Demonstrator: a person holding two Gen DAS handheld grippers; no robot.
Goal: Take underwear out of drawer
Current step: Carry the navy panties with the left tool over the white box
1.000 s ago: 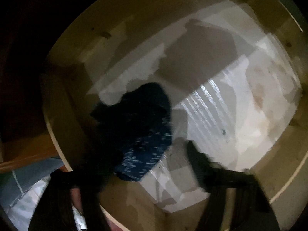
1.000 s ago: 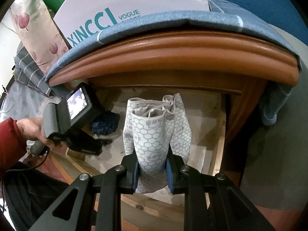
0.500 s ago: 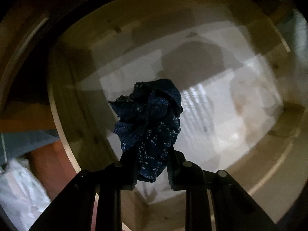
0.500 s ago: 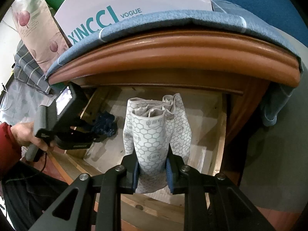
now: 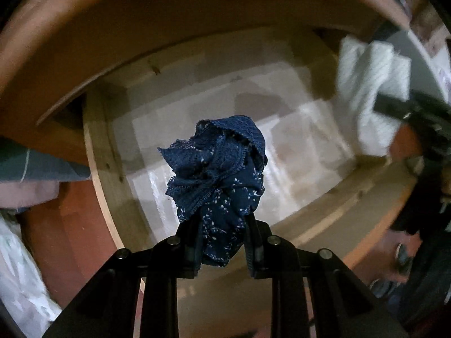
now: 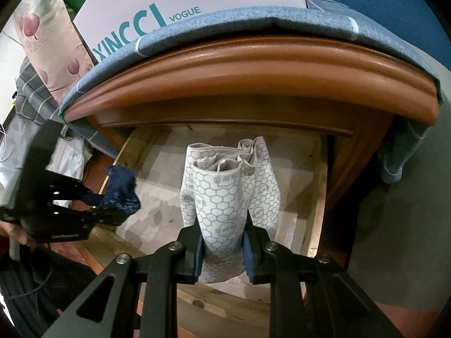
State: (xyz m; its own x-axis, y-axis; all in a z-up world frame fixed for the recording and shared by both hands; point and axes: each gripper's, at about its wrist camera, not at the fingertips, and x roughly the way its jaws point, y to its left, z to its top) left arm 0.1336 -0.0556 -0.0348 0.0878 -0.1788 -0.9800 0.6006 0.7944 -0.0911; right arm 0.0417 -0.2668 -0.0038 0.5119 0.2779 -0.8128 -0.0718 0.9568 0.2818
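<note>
My left gripper (image 5: 222, 242) is shut on a bunched navy lace underwear (image 5: 220, 177) with small white flecks, held up over the open wooden drawer (image 5: 104, 166). From the right wrist view the same left gripper (image 6: 112, 208) holds the navy underwear (image 6: 121, 190) above the drawer's left edge. My right gripper (image 6: 222, 250) is shut on a white underwear (image 6: 225, 194) printed with grey hexagons, held above the drawer (image 6: 318, 205). That white garment (image 5: 369, 93) shows blurred at the upper right of the left wrist view.
The drawer's floor is lined with pale paper (image 6: 160, 197). Over it juts the brown cabinet top (image 6: 239, 67), draped with a blue cloth (image 6: 225, 19) and bearing a white and green box (image 6: 169, 2). A white plastic bag (image 5: 19, 267) lies left of the drawer.
The left gripper closed on the navy underwear lying in the drawer and lifted it up clear of the floor. The right gripper kept still with the white underwear.
</note>
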